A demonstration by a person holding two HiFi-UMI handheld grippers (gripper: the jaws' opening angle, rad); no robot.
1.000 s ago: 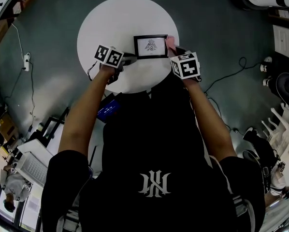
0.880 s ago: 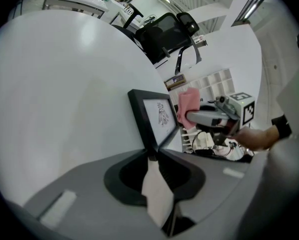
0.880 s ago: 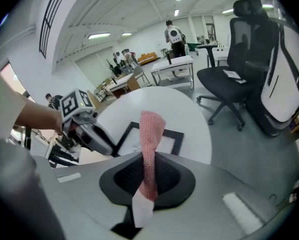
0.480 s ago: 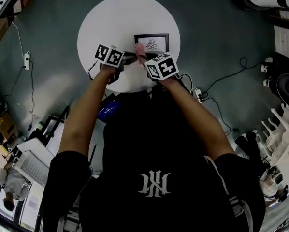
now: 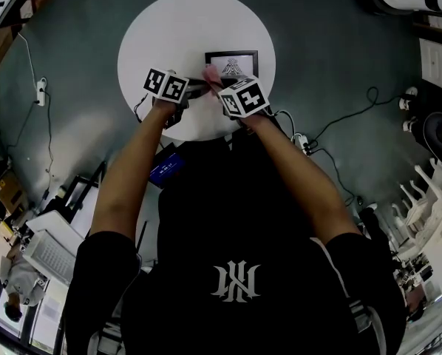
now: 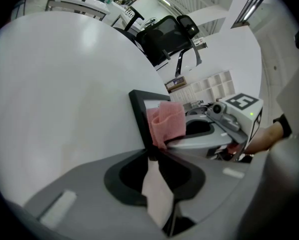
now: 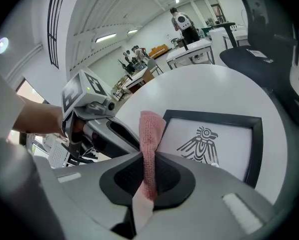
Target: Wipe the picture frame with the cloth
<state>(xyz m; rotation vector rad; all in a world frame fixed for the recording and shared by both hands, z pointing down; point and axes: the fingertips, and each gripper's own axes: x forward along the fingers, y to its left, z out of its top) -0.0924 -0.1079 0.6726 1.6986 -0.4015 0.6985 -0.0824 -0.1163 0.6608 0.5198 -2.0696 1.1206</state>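
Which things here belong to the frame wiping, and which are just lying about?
In the job: picture frame; pink cloth; right gripper, shut on the cloth; left gripper, gripping the frame's edge; round table.
Lying about: office chair; power strip; blue item below the table.

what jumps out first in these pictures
A pink cloth pinched in the right gripper stands out, at the edge of a black picture frame with a bird print. The frame sits on a round white table, its corner clamped by the left gripper.
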